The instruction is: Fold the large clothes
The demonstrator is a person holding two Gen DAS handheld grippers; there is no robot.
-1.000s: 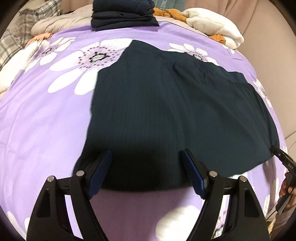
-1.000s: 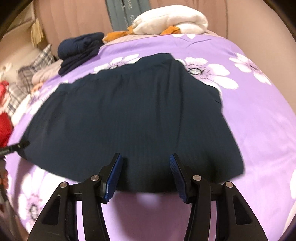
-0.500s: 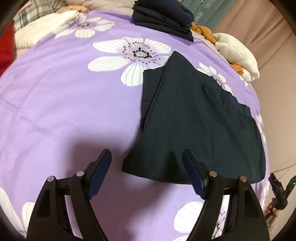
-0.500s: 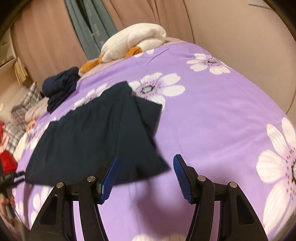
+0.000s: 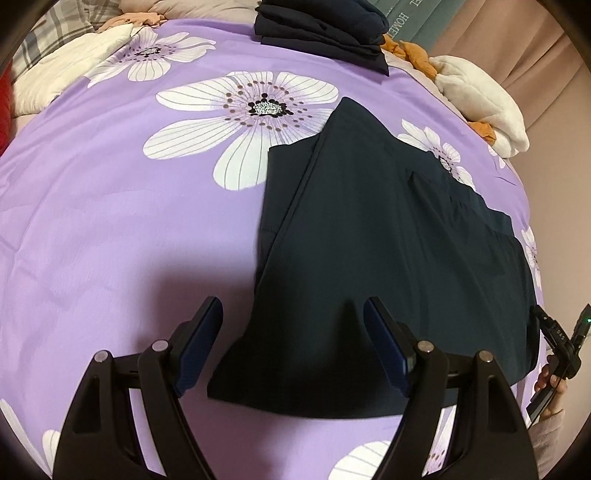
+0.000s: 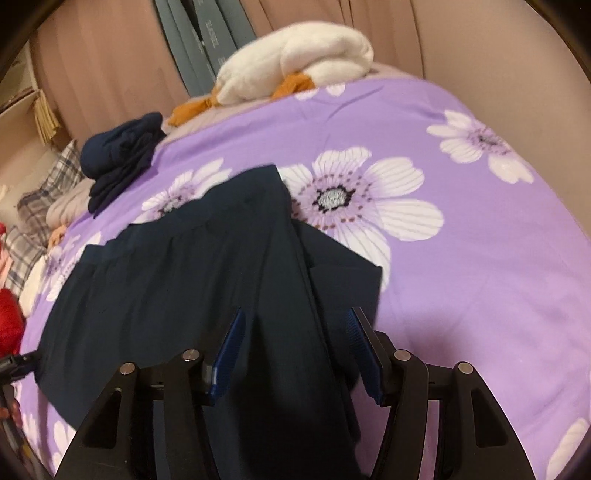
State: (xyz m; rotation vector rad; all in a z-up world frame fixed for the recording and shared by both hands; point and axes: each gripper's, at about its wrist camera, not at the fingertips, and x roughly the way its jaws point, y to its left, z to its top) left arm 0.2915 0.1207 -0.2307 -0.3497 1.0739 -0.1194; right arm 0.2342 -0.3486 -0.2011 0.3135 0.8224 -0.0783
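A large dark navy garment (image 5: 388,258) lies flat on the purple flowered bedsheet (image 5: 110,221), with one side flap folded over along a long crease. My left gripper (image 5: 295,343) is open and empty, over the garment's near left corner. In the right wrist view the garment (image 6: 177,280) fills the lower left. My right gripper (image 6: 295,350) is open, low over the garment's folded edge; the cloth runs between and under its fingers, and I cannot tell if it touches.
A stack of folded navy clothes (image 5: 325,29) sits at the far edge, also in the right wrist view (image 6: 122,162). A white and orange plush (image 6: 295,70) lies by the curtains. Plaid and white bedding (image 5: 55,62) is at the far left. The other gripper (image 5: 561,343) shows at the right edge.
Both grippers have swung towards opposite ends of the garment. A side flap that lay flat one second ago is now folded over. The right gripper has come down close over the folded edge.
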